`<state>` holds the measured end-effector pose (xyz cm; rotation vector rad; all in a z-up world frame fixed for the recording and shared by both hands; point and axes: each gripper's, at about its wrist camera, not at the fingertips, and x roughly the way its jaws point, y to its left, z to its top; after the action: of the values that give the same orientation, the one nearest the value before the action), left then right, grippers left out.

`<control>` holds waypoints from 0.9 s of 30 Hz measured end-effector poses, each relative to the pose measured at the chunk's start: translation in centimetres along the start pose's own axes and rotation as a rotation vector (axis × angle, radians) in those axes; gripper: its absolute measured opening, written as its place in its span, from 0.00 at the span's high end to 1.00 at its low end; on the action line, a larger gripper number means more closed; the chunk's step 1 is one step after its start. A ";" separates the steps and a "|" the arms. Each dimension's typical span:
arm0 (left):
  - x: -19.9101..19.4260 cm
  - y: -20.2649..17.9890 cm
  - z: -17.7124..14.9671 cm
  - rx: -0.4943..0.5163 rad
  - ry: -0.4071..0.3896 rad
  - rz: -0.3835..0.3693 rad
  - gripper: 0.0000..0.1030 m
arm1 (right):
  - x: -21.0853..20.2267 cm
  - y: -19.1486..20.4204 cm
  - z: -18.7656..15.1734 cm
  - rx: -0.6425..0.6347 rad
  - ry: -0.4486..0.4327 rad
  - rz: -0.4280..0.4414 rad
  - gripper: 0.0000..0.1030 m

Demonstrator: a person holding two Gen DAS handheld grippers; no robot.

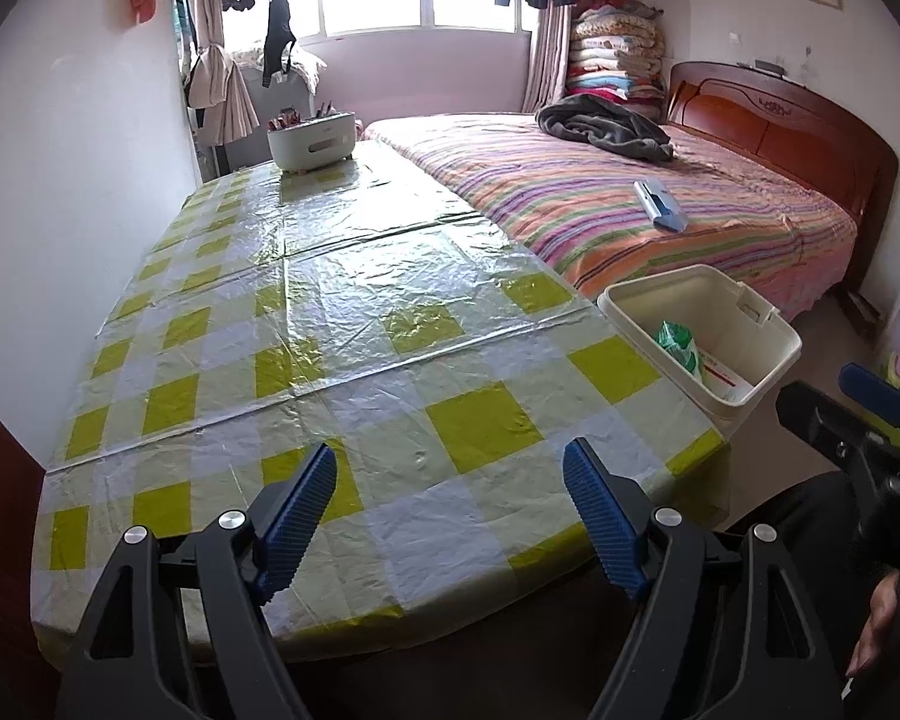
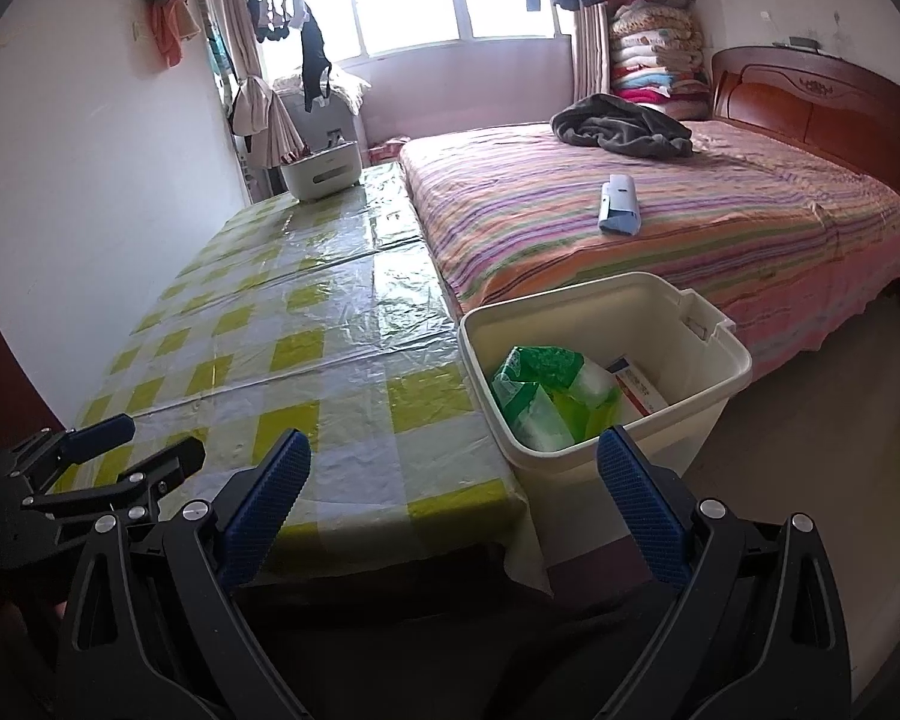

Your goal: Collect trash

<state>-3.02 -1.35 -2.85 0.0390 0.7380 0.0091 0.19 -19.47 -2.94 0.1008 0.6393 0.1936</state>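
Note:
A cream plastic bin (image 1: pixel 774 354) (image 2: pixel 720 360) stands on the floor at the table's right front corner. Inside it lie a green and white plastic wrapper (image 1: pixel 678 345) (image 2: pixel 546 390) and a white box with red print (image 1: pixel 723 375) (image 2: pixel 639 390). My left gripper (image 1: pixel 450 474) is open and empty above the front of the table with the yellow checked cloth (image 1: pixel 342 330) (image 2: pixel 306 324). My right gripper (image 2: pixel 453 462) is open and empty, low in front of the bin and the table's corner. The left gripper also shows at the left edge of the right wrist view (image 2: pixel 132 444).
A white container (image 1: pixel 312 141) (image 2: pixel 324 171) with small items stands at the table's far end. A bed (image 1: pixel 660 204) (image 2: pixel 660 228) with a striped cover runs along the table's right side, with a dark blanket (image 1: pixel 606 126) and a white and blue object (image 1: pixel 660 204) (image 2: pixel 618 204) on it.

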 end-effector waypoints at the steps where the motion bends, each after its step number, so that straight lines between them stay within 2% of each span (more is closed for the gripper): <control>1: 0.1 -0.1 0.1 0.004 0.003 -0.001 0.26 | 0.1 -0.1 0.0 0.003 0.001 -0.001 0.08; 15: 2.1 -1.9 1.2 0.080 0.054 0.013 0.26 | 2.1 -2.0 0.9 0.060 0.016 -0.002 0.08; 27: 2.6 -4.0 1.9 0.151 0.058 0.015 0.26 | 2.9 -3.8 1.4 0.106 0.014 -0.005 0.08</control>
<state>0.17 -5.30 -3.35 0.1885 0.7953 -0.0316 3.84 -22.57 -4.12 0.2001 0.6637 0.1554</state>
